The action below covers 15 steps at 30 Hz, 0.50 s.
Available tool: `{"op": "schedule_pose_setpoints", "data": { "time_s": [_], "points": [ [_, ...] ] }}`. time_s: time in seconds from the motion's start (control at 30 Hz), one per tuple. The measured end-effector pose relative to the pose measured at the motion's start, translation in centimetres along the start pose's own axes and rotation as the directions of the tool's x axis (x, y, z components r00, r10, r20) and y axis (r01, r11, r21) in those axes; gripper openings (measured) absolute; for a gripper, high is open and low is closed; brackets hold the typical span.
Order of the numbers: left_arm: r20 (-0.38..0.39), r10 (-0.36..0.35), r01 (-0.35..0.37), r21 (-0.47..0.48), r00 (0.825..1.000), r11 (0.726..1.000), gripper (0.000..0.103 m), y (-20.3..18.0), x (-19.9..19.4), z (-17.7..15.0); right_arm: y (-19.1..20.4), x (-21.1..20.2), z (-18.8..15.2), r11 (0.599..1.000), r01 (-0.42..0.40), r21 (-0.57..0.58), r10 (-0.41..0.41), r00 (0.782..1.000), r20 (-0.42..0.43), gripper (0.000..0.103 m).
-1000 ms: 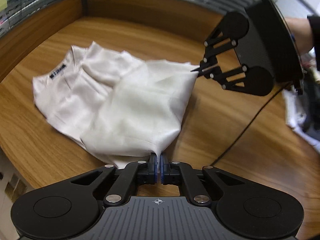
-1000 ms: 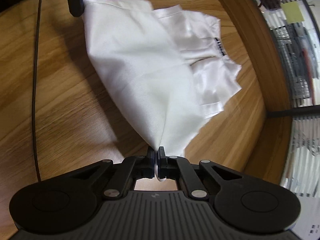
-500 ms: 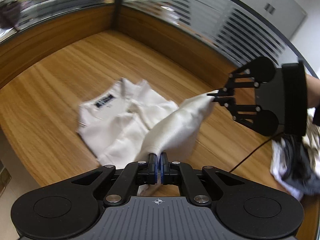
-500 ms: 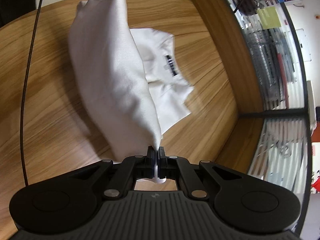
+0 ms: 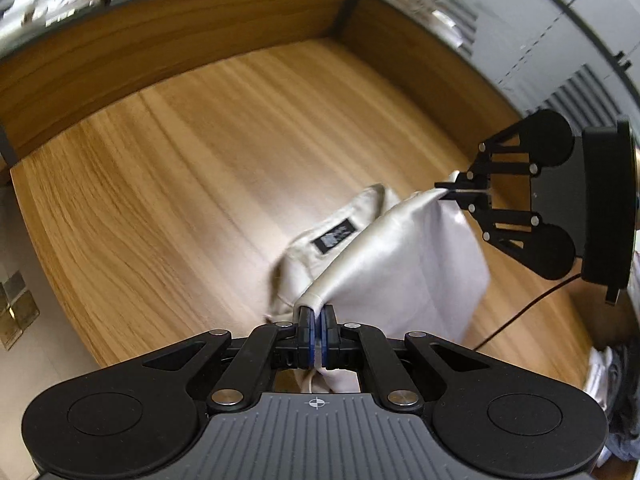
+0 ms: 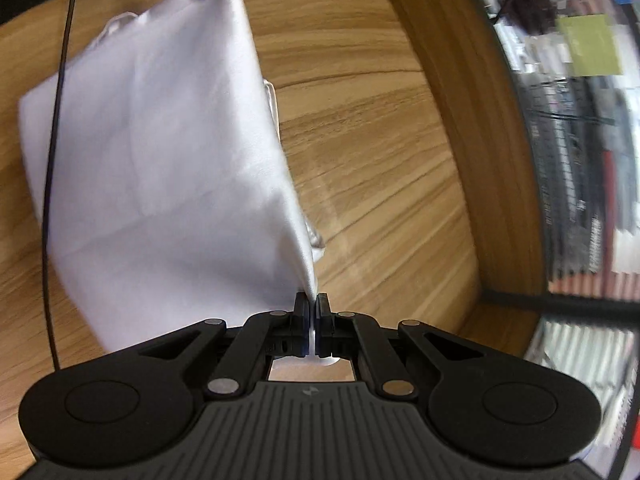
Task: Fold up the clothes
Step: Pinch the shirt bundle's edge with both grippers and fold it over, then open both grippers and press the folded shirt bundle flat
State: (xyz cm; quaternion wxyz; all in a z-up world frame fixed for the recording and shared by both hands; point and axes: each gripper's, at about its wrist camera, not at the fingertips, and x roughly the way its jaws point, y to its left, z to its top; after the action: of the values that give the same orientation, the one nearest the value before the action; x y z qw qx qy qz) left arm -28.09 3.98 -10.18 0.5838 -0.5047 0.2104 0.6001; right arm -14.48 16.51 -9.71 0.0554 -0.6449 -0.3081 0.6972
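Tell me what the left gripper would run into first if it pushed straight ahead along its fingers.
The left gripper is shut on the white garment, so the cloth itself comes first: the lifted fold and the part bearing the black label. Beyond that lies the wooden table. Depth is unclear through the fisheye.

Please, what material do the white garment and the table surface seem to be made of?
The white garment looks like a thin, smooth woven fabric with a soft sheen, perhaps satin or a silky synthetic: it hangs limp between the left gripper and the right gripper and catches light in broad glossy bands. The table shows brown wood grain with a semi-matte finish; it could be veneer or laminate.
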Motion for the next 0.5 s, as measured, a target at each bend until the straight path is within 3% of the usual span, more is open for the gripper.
{"op": "schedule_pose_setpoints", "data": {
  "time_s": [0.13,0.23,0.27,0.3,0.33,0.4,0.5],
  "points": [
    [-0.057,0.025,-0.025,-0.012,0.998,1.000,0.008,1.7,2.2,0.6,-0.6,2.9,0.9,0.998,-0.056,0.001,0.056,0.998,-0.012,0.003],
    [-0.098,0.045,-0.047,-0.015,0.994,0.999,0.017,2.8,2.9,1.1,-0.6,4.4,1.2,0.997,-0.073,0.034,0.074,0.997,-0.020,0.017],
    [-0.106,0.048,-0.050,-0.015,0.993,0.999,0.026,3.2,2.9,1.3,-0.7,4.7,1.0,0.995,-0.079,0.062,0.080,0.997,-0.020,0.019],
    [-0.109,0.047,-0.050,-0.016,0.993,0.999,0.037,3.4,2.8,1.4,-1.2,4.8,0.8,0.990,-0.082,0.112,0.084,0.996,-0.017,0.026],
    [-0.107,0.048,-0.050,-0.014,0.993,0.999,0.042,3.5,2.5,1.5,-1.8,4.9,0.4,0.980,-0.090,0.177,0.095,0.995,-0.017,0.033],
    [-0.111,0.046,-0.048,-0.009,0.993,0.999,0.045,3.8,2.2,1.5,-2.9,4.9,-0.7,0.946,-0.103,0.309,0.113,0.993,-0.014,0.039],
    [-0.131,0.042,-0.045,-0.021,0.990,0.999,0.045,4.5,2.1,1.8,-3.4,4.1,-2.8,0.879,-0.119,0.462,0.138,0.990,-0.007,0.039]
  ]
}}
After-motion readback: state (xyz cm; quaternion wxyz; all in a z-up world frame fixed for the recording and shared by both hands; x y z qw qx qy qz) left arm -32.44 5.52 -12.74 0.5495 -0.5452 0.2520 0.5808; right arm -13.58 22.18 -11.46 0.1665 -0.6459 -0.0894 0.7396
